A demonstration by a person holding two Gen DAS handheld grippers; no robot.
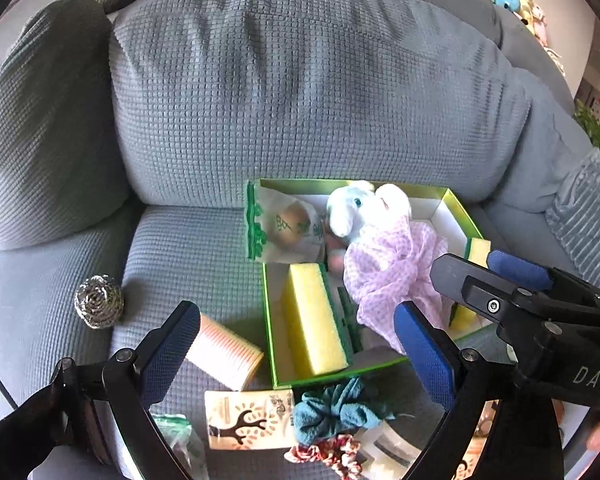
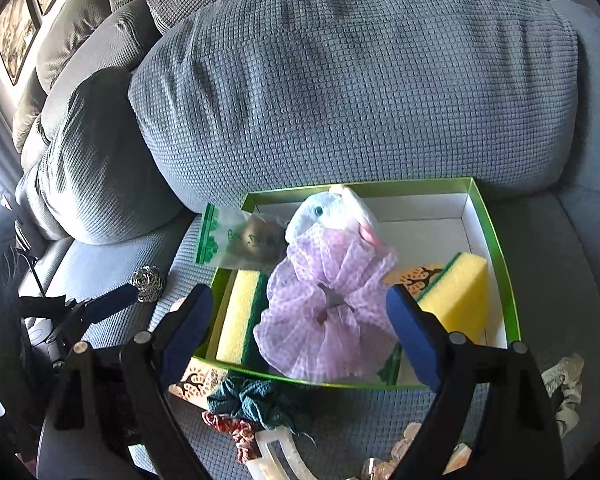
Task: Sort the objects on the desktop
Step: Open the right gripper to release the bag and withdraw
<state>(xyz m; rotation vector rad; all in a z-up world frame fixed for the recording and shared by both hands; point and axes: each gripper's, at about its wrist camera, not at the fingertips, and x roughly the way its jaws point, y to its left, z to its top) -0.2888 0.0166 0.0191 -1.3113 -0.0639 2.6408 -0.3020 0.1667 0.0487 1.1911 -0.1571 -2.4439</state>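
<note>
A green-rimmed box (image 1: 269, 320) (image 2: 496, 240) sits on the grey sofa seat. It holds a lilac scrunchie (image 1: 388, 276) (image 2: 328, 316), a white plush toy (image 1: 360, 208) (image 2: 332, 208), two yellow sponges (image 1: 312, 320) (image 2: 456, 296), and a green-printed zip bag (image 1: 284, 224) (image 2: 240, 240). My left gripper (image 1: 296, 356) is open and empty above the box's near-left corner. My right gripper (image 2: 300, 332) is open and empty, its jaws on either side of the scrunchie; it also shows in the left wrist view (image 1: 500, 276).
A steel scourer (image 1: 99, 301) (image 2: 149, 278) and an orange striped roll (image 1: 224, 354) lie left of the box. In front lie a tree-print card (image 1: 246, 420), a teal scrunchie (image 1: 336, 408) (image 2: 256, 400), a red scrunchie (image 2: 236, 428) and a clear clip (image 2: 276, 456). Cushions rise behind.
</note>
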